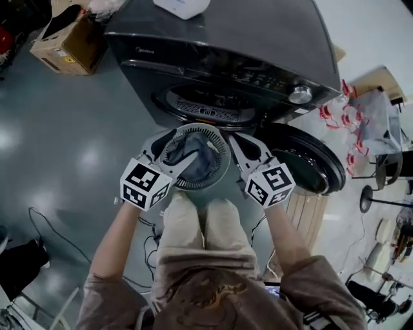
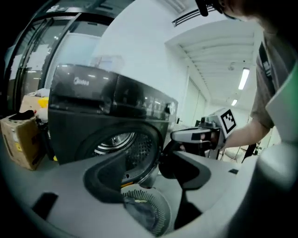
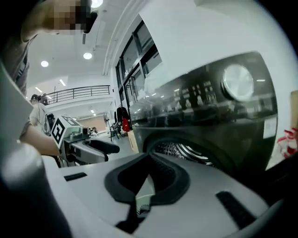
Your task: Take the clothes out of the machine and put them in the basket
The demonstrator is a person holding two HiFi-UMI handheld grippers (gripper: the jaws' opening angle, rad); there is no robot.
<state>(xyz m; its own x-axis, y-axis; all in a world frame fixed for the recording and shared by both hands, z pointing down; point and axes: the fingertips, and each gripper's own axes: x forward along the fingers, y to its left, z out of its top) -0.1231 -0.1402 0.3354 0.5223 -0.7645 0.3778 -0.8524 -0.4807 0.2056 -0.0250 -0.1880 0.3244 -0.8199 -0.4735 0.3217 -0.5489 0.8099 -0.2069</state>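
Note:
The dark washing machine [image 1: 226,38] stands with its drum [image 1: 206,103] exposed and its round door [image 1: 310,161] swung open to the right. Just below the opening sits a round grey slatted basket [image 1: 221,169] holding bluish clothes [image 1: 197,158]. My left gripper [image 1: 173,149] hangs over the basket's left rim, jaws open with nothing between them; in the left gripper view [image 2: 150,162] the basket [image 2: 160,209] and clothes [image 2: 139,211] lie beneath. My right gripper [image 1: 240,143] is by the right rim, shut and empty [image 3: 149,158], facing the drum [image 3: 186,151].
A cardboard box [image 1: 68,38] stands on the floor left of the machine. Cables [image 1: 39,219] trail across the floor at the lower left. Racks with red pieces [image 1: 348,116] crowd the right side. A white object [image 1: 184,6] rests on the machine's top. The person's legs [image 1: 206,225] are just behind the basket.

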